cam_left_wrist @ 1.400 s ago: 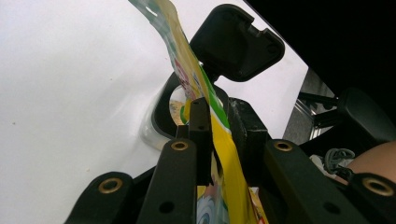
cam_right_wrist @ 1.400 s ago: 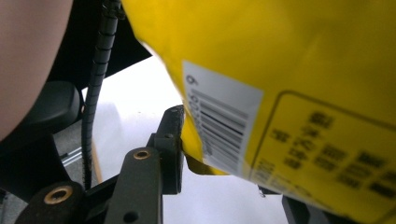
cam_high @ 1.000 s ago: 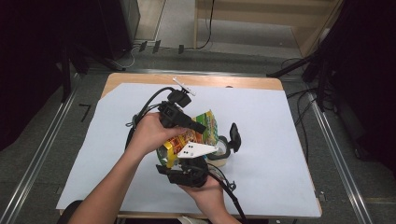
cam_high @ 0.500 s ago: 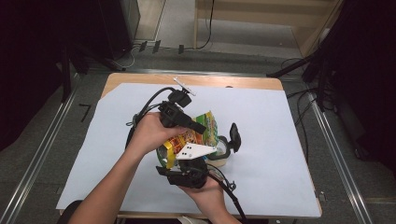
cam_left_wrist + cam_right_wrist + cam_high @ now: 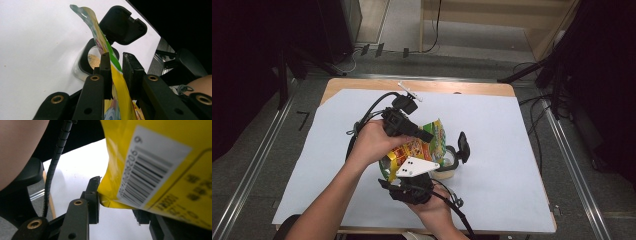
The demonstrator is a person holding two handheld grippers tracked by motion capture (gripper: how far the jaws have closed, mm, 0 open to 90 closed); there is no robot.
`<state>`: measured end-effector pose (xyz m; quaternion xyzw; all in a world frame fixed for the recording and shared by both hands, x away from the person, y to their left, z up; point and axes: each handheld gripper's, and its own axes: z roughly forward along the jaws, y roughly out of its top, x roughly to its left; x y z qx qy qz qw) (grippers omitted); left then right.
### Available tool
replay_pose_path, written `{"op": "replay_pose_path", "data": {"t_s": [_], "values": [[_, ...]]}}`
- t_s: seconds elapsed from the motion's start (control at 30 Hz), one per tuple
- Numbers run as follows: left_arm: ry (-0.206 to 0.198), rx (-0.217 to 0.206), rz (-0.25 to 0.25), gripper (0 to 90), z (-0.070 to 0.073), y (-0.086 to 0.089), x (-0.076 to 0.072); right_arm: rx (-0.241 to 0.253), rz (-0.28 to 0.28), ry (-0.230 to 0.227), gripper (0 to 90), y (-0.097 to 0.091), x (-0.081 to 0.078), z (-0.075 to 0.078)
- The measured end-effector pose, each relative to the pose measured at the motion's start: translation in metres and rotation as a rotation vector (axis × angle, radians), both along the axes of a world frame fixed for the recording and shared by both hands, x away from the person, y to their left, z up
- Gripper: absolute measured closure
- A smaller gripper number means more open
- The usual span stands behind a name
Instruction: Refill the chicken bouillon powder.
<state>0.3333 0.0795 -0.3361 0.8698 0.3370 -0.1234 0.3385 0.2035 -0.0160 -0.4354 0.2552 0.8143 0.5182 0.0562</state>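
Left gripper point(image 5: 116, 72) pinches snack bag point(image 5: 105, 50) top; right gripper point(image 5: 120, 202) clamps bag bottom; bag mouth tilts over open container point(image 5: 86, 61) just beyond left jaws.

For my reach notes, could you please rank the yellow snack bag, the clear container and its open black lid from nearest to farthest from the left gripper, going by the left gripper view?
1. Yellow snack bag: between the left gripper's jaws.
2. Clear container: just beyond the jaws, on the white table cover, crumbs inside.
3. Black lid: flipped up behind the container, farthest.
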Motion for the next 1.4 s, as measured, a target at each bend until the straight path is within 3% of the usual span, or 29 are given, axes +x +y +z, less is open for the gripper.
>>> {"op": "replay_pose_path", "data": {"t_s": [0.27,0.53,0.7,0.93,1.07,1.4], "values": [[-0.012,-0.004,-0.003,81.0,0.0031,0.0026,-0.0005,0.002,-0.001,-0.019,64.4,0.0006,-0.0005,0.0016],[-0.022,0.002,-0.003,81.6,0.0014,0.0006,-0.0009,-0.001,-0.004,-0.01,64.5,0.0007,0.0007,-0.0013],[-0.046,-0.015,0.001,81.8,0.0053,0.0032,-0.0015,-0.003,-0.012,-0.043,64.4,-0.0006,0.0008,0.0009],[-0.046,0.004,-0.002,81.9,0.0034,0.0,-0.0022,-0.001,-0.008,-0.024,65.0,0.0,0.0023,-0.0009],[-0.037,0.014,-0.002,81.9,-0.0006,-0.0026,-0.001,0.009,-0.007,0.016,65.2,-0.0002,0.0033,-0.0038],[-0.031,0.01,-0.004,81.9,-0.0012,-0.0027,-0.0007,0.006,-0.007,0.013,65.3,-0.0005,0.0032,-0.0045]]}}
